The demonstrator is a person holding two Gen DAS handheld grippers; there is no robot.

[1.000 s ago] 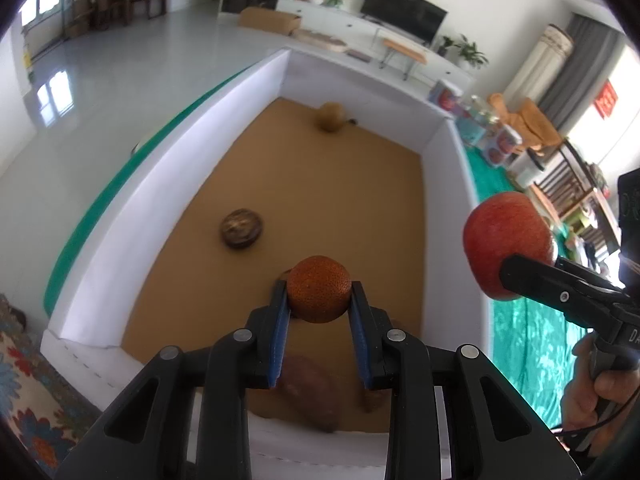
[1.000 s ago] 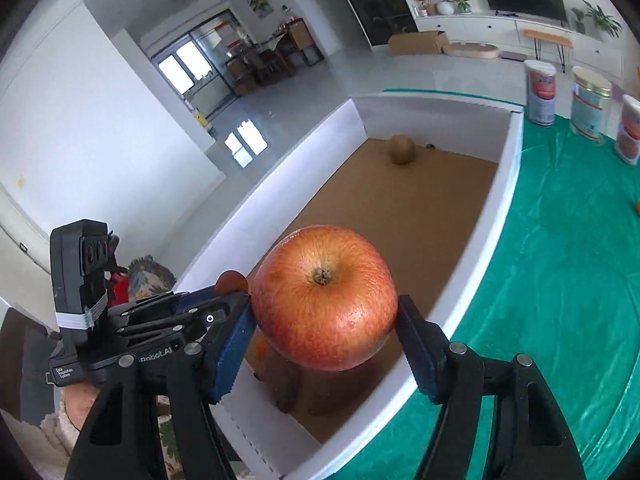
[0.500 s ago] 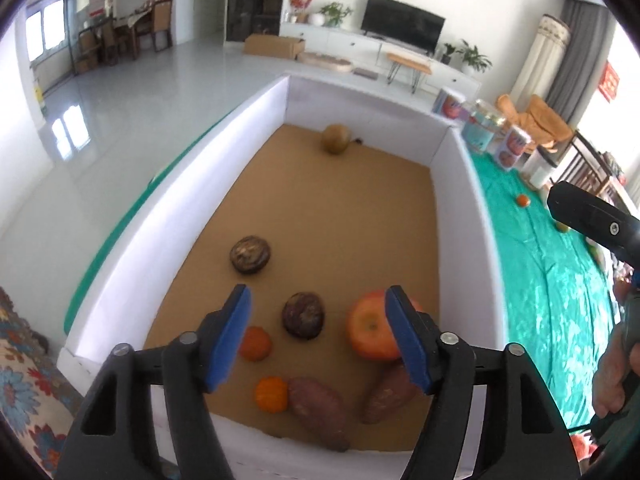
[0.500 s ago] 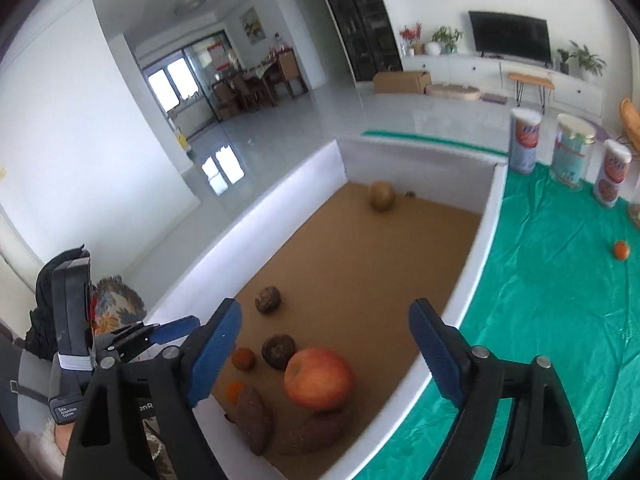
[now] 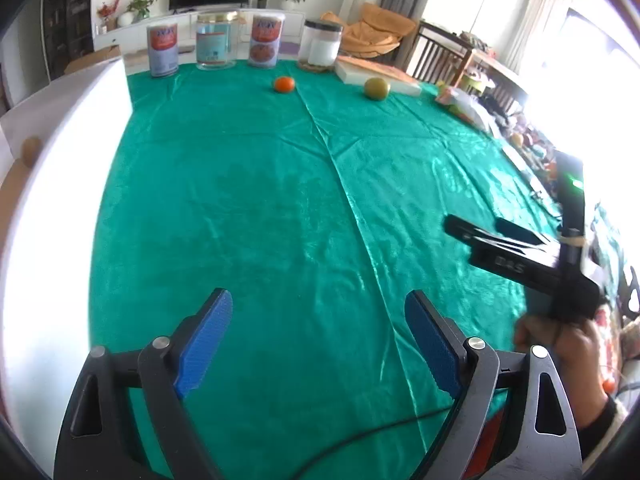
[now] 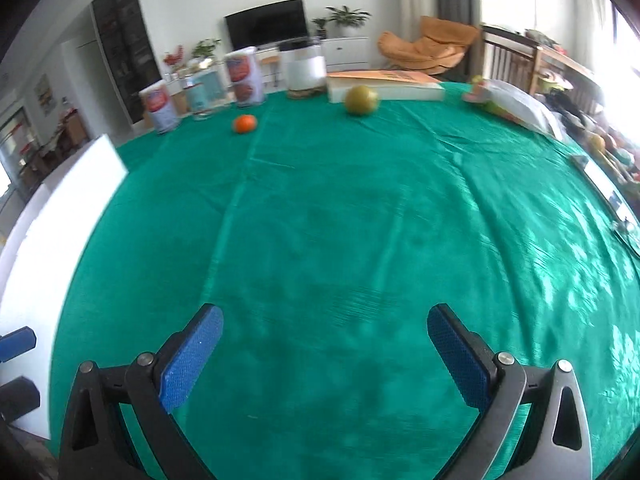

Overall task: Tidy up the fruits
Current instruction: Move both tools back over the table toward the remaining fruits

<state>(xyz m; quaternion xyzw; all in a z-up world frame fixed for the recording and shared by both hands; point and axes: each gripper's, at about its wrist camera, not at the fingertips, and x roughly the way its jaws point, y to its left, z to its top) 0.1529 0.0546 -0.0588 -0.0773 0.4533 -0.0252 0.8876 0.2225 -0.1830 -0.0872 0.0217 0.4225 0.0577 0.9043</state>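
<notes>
A small orange fruit [image 5: 284,84] and a green-yellow round fruit [image 5: 377,88] lie far off on the green tablecloth; both also show in the right wrist view, the orange [image 6: 245,123] and the green fruit [image 6: 361,99]. My left gripper [image 5: 319,338] is open and empty above the cloth. My right gripper [image 6: 325,350] is open and empty; it shows in the left wrist view [image 5: 496,236] at the right. The white-walled box [image 5: 52,168] stands at the left, with one brown fruit [image 5: 31,149] visible inside.
Several cans and jars [image 5: 212,46] stand along the table's far edge, with a flat white-and-orange box [image 5: 376,74] beside them. A plastic bag and clutter [image 5: 464,102] lie at the far right. A black cable [image 5: 360,436] crosses the near cloth.
Both grippers let go of their fruit into the box, the left its small orange fruit, the right the apple. Then both swung right, away from the box, toward the open tablecloth.
</notes>
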